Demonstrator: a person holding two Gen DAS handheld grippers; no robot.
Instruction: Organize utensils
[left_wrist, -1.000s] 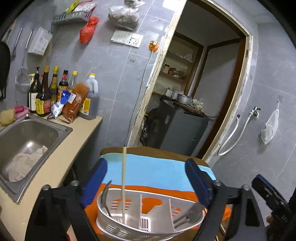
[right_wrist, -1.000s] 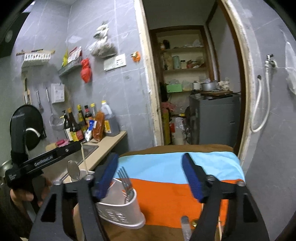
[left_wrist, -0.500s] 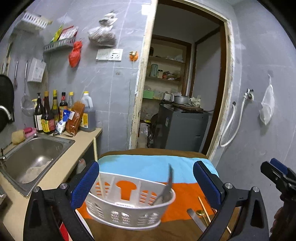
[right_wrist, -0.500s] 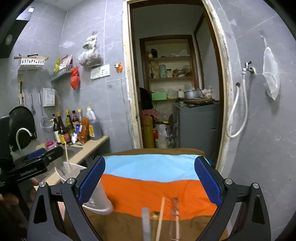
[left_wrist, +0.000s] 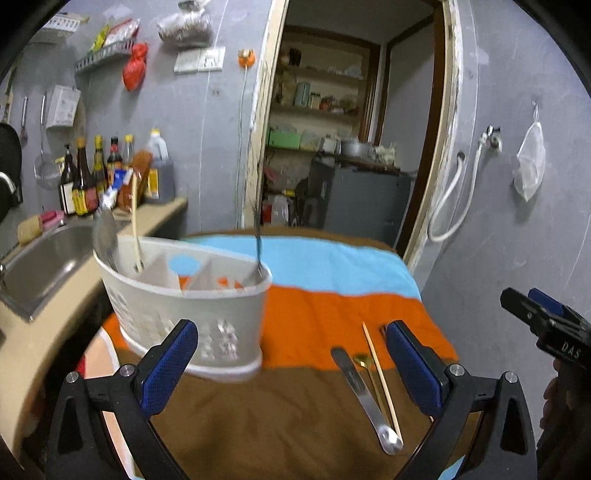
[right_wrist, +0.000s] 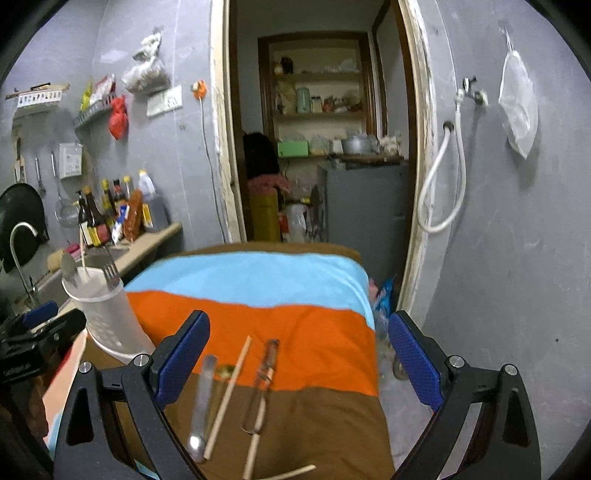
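utensil caddy (left_wrist: 184, 295), unlabelled white plastic

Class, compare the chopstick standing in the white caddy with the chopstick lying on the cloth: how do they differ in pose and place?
The chopstick in the caddy stands nearly upright; the chopstick on the cloth lies flat. The first sits in an end compartment of the white caddy near a spoon; the second lies loose beside a metal spoon. Both are pale, thin sticks.

white letters "das" on the black body of the right gripper (left_wrist: 546, 325), seen from the left wrist; lettering on the left gripper (right_wrist: 37, 332) and the bottle labels (left_wrist: 83, 199) too blurred to read
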